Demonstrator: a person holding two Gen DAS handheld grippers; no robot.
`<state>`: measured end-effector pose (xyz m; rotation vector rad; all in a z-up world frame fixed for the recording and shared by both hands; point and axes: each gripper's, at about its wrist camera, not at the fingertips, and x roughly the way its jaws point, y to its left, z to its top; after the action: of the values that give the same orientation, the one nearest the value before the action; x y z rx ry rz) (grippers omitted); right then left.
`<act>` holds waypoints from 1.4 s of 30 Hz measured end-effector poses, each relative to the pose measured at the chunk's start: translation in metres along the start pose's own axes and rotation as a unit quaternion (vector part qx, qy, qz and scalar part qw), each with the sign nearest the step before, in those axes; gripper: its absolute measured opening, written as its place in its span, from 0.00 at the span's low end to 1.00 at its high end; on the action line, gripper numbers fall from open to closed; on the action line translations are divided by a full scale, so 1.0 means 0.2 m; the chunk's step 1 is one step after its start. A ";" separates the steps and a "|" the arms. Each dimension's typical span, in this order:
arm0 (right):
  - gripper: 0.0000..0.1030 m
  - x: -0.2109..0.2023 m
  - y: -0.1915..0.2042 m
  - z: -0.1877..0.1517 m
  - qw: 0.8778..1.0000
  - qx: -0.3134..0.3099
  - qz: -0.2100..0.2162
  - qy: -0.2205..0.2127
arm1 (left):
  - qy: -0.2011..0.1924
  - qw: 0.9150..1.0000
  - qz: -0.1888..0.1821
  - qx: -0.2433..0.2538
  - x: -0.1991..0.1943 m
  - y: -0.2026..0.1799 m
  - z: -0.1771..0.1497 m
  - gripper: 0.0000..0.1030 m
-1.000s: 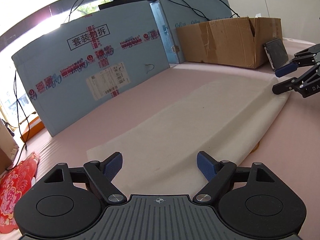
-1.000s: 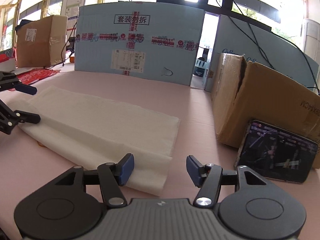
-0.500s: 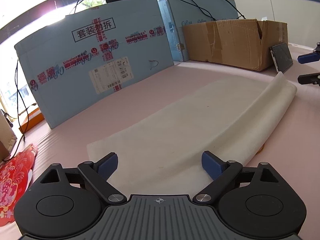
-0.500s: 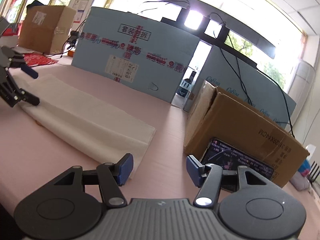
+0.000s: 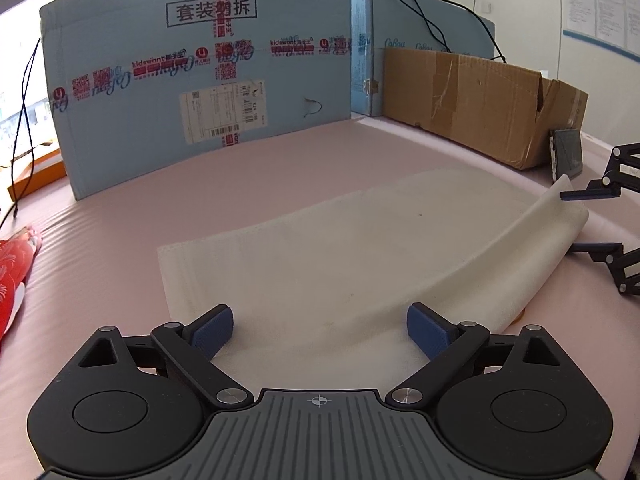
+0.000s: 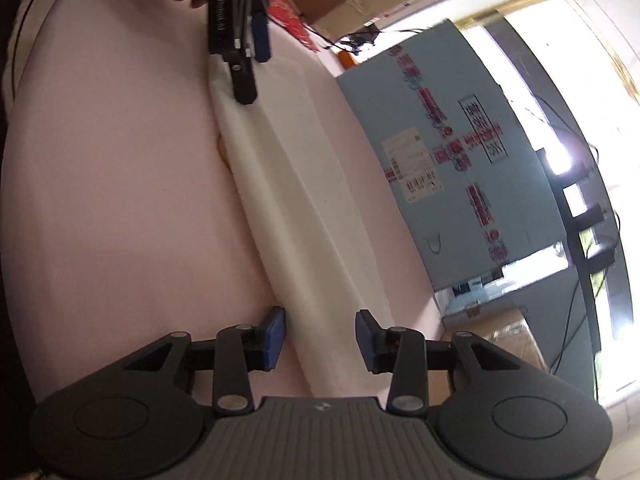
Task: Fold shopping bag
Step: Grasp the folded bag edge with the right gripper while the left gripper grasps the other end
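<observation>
white shopping bag [image 5: 340,264] on pink table [image 5: 280,168], right gripper [image 6: 320,334] closing around it

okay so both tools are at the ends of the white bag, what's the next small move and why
Probably let the right tool finish closing on the raised folded edge of the white shopping bag. That edge sits between its closing pads, not yet pinched, while the left tool is opening wide over the far end, gripping nothing.

A pink tabletop [image 5: 280,176] backed by blue cartons [image 5: 192,80], a brown box [image 5: 480,104], bright windows [image 6: 560,60].
</observation>
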<state>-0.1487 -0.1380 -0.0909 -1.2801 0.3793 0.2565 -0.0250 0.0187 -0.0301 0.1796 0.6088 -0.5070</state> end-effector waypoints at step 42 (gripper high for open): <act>0.18 0.09 -0.57 -0.25 0.903 0.325 0.269 -0.080 | 0.012 0.961 -0.266 0.080 0.02 0.28 0.05 0.39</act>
<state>-0.0950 -0.2175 -0.0107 -0.4689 0.6124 0.6401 0.0106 0.0619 -0.0236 0.1740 0.6410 -1.0782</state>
